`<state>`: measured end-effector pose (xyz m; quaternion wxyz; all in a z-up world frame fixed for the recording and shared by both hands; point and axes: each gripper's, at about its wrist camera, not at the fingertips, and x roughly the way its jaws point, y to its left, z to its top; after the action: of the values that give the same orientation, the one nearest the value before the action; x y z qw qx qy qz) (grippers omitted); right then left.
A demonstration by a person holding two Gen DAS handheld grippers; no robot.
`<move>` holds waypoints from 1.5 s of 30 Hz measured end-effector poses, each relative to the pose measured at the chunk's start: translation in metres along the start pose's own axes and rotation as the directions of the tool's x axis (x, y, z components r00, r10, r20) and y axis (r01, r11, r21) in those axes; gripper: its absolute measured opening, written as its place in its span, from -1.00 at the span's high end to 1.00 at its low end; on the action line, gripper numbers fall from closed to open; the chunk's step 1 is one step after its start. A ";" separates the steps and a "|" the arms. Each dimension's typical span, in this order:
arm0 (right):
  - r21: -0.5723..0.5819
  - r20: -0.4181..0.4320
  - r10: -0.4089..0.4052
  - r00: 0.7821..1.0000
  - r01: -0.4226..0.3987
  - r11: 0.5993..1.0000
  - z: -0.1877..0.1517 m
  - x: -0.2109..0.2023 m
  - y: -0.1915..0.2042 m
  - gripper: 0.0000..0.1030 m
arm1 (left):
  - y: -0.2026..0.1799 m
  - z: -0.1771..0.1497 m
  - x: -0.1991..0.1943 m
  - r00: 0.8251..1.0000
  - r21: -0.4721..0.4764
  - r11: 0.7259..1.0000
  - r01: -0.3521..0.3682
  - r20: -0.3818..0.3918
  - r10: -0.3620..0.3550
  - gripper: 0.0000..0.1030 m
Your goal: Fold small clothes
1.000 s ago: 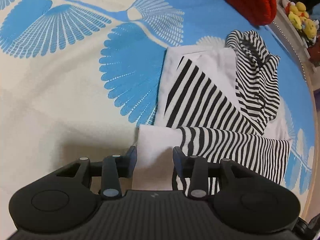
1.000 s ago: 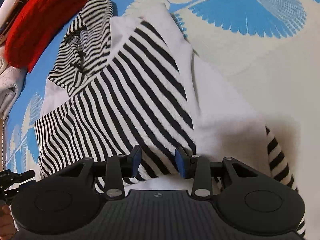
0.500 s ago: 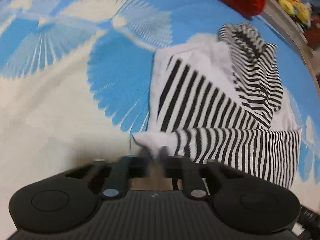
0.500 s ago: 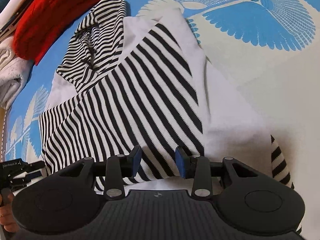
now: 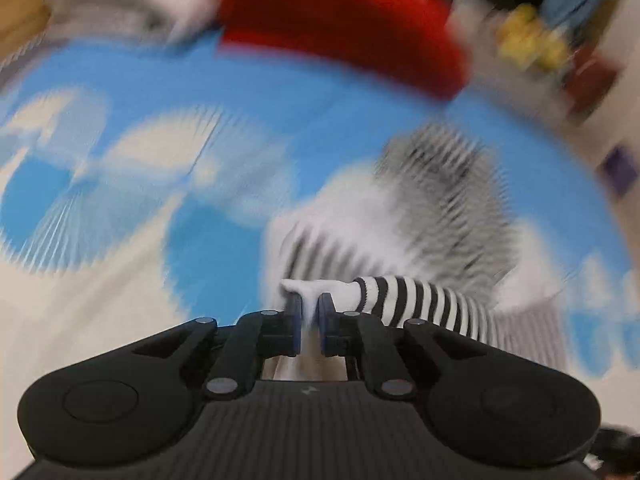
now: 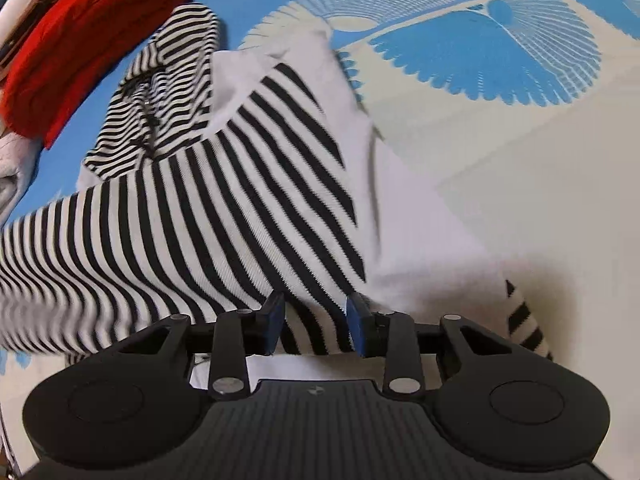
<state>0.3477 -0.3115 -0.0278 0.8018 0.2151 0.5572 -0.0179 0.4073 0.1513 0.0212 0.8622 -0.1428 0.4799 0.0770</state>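
Left-wrist view, heavily blurred: left gripper [image 5: 309, 312] with its blue pads pressed together on the white hem corner of the black-and-white striped knit garment [image 5: 404, 300], a striped band of cloth running off to the right from the pinch. Behind it, the rest of the garment lies as a smeared grey-white mass on the blue and cream fan-patterned bedspread [image 5: 120, 216], with a red knitted item [image 5: 340, 28] at the far edge; small yellow objects at upper right are too blurred to identify. Right-wrist view, sharp: right gripper [image 6: 316, 320] with fingers spread apart, hovering low over the near edge of the striped garment [image 6: 240, 208], striped cloth lying between the pads but not clamped. The garment rests flat on the bedspread [image 6: 520, 140], sleeves folded inward, hood toward the red knitted item [image 6: 80, 40]. The step in hand appears to be the lengthwise fold, bottom edge carried toward the hood. To do it well, the right gripper should probably close on the matching corner first, so that both corners rise level and the hem travels straight; lifting one side alone risks a skewed crease or the tucked sleeves slipping out.
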 end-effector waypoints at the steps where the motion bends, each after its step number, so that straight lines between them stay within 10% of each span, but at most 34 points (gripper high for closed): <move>1: 0.005 0.004 -0.013 1.000 0.013 1.000 -0.001 0.000 -0.001 0.57 | 0.005 -0.002 0.005 1.000 -0.028 1.000 -0.013 -0.017 0.013 0.83; 9: 0.048 0.097 -0.188 0.977 0.184 0.982 0.005 -0.009 -0.013 0.68 | -0.010 -0.008 0.005 0.990 0.035 0.992 0.125 -0.070 -0.122 0.52; 16: -0.023 0.102 0.033 0.994 -0.031 0.999 0.003 -0.013 0.006 0.26 | -0.015 -0.034 0.045 0.961 0.028 0.993 0.111 -0.257 -0.100 0.33; 19: 0.005 -0.029 0.027 0.999 -0.027 1.000 -0.003 0.009 0.002 0.23 | -0.012 -0.043 0.057 0.955 0.045 0.996 0.083 -0.290 -0.066 0.33; 30: 0.025 -0.017 0.016 1.000 -0.015 1.000 -0.003 0.004 -0.002 0.19 | -0.022 -0.045 0.056 0.959 0.088 0.994 0.058 -0.283 -0.031 0.21; 45: -0.141 0.267 0.013 0.963 0.026 0.990 0.022 -0.061 0.021 0.18 | -0.053 -0.021 -0.001 0.995 0.134 0.987 0.085 0.042 -0.092 -0.20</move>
<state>0.3500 -0.3134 0.0409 0.8830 0.1508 0.4444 -0.0095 0.4042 0.0941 0.0209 0.8837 -0.1048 0.4561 0.0101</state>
